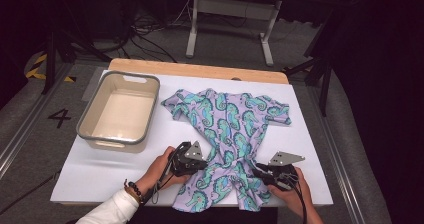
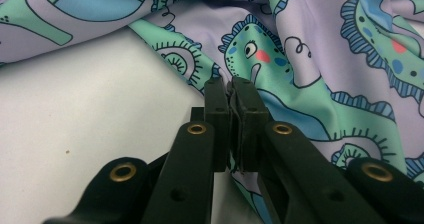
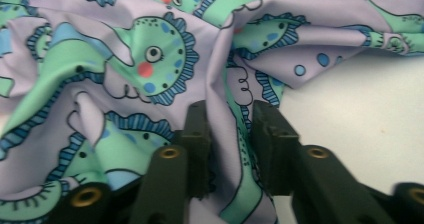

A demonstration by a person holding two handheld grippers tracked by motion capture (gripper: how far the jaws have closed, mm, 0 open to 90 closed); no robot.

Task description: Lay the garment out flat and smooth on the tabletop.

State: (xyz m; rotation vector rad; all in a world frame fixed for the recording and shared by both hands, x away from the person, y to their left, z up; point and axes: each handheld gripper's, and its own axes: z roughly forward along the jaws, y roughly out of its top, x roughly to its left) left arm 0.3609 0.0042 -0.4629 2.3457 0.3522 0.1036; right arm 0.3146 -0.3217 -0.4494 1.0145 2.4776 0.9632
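Note:
A lilac child's garment (image 1: 230, 129) printed with green seahorses lies spread on the white table cover, its lower half bunched in toward the middle. My left gripper (image 1: 202, 164) is at the garment's left side near the front. In the left gripper view its jaws (image 2: 231, 84) are pressed together on the cloth's edge (image 2: 300, 59). My right gripper (image 1: 257, 173) is at the garment's right side. In the right gripper view a raised fold of the cloth (image 3: 227, 119) stands squeezed between its jaws (image 3: 231, 111).
A grey-rimmed beige bin (image 1: 107, 146) stands at the left of the white cover (image 1: 100, 174), a short way from the garment. The table's wooden back edge (image 1: 200, 69) shows beyond. A metal-legged desk and cables are on the floor behind.

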